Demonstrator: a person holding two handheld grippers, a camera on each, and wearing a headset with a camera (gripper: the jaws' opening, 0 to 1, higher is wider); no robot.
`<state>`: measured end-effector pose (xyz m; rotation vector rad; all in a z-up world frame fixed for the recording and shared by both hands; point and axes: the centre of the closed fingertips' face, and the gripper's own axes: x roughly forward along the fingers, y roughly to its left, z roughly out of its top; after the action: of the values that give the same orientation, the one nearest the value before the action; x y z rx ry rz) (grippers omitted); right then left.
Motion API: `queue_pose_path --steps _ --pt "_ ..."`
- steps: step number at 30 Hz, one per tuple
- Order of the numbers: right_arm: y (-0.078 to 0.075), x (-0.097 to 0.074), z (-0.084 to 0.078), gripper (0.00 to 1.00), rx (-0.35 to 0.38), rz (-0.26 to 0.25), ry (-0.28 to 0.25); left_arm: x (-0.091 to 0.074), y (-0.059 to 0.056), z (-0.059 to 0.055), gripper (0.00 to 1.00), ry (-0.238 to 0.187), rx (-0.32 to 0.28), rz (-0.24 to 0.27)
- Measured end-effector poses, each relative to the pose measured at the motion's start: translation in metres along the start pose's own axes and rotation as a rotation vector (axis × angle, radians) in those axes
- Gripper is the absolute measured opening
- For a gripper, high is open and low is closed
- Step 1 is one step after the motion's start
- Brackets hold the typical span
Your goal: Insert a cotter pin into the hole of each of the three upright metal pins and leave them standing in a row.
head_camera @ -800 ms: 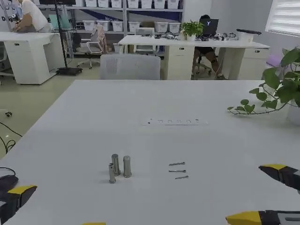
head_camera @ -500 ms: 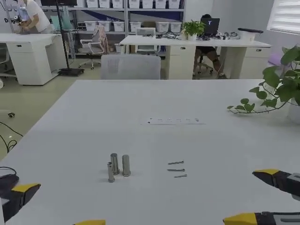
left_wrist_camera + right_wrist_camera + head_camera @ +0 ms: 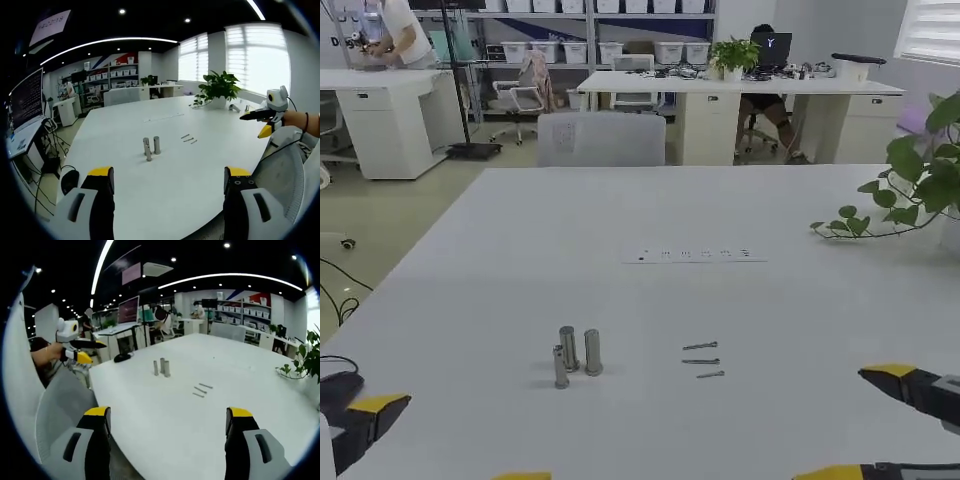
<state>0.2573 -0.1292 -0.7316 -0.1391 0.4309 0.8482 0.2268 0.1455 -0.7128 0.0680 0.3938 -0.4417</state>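
Three metal pins (image 3: 576, 357) stand upright on the white table (image 3: 670, 200), bunched close and not in a row. Two are side by side at the back, the third is just in front of the left one. Cannot tell if they touch. Three cotter pins (image 3: 701, 361) lie flat to the right of them, one above the other in the head view, each apart from the next and well apart from the metal pins. All three are loose on the tabletop, none in a hole yet.

My left gripper (image 3: 450, 440) is at the near left of the head view, with just the yellow tips showing. Its jaws are spread wide with nothing between them. In the left gripper view both jaws rise from the bottom with bare table in the gap. The metal pins are ahead, the cotter pins a little right of them.

My right gripper (image 3: 860, 420) is at the near right of the head view, jaws likewise released and wide, holding nothing. In the right gripper view the metal pins are ahead and the cotter pins nearer, to the right.

Both grippers are by the table's near edge, well apart from the parts and from each other. Each gripper view catches the other gripper off to the side, jaws parted.

Rest: a flat white strip (image 3: 695, 257) lies on the table beyond the parts. A leafy plant (image 3: 910, 185) is at the right edge and a grey chair (image 3: 600, 140) at the far side.
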Motion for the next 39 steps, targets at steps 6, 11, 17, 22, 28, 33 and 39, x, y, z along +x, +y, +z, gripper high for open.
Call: queue_pose_path --steps 6,11,17,22,28,33,39 --pt "-0.001 0.001 0.001 0.98 0.000 -0.003 -0.003 0.001 -0.001 0.000 0.92 -0.005 -0.001 -0.004" --pt "-0.003 0.002 0.002 1.00 -0.001 -0.009 -0.013 0.001 -0.002 0.000 0.94 -0.005 0.002 -0.006" --pt "-0.002 0.003 -0.004 1.00 0.005 -0.014 -0.006 0.002 -0.002 -0.002 0.95 0.003 0.000 -0.007" --pt "-0.001 0.003 -0.005 1.00 0.004 -0.018 -0.004 0.003 -0.001 -0.004 0.96 0.006 -0.003 -0.007" --pt "0.000 0.002 -0.006 1.00 -0.008 -0.024 0.006 0.003 -0.001 0.000 0.99 -0.005 -0.005 -0.012" --pt "-0.001 0.003 -0.008 1.00 -0.006 -0.028 0.012 0.003 -0.001 0.000 0.99 -0.004 -0.011 -0.018" --pt "-0.003 0.004 -0.006 1.00 0.003 -0.043 0.002 0.006 -0.002 0.000 0.98 0.002 -0.002 -0.022"
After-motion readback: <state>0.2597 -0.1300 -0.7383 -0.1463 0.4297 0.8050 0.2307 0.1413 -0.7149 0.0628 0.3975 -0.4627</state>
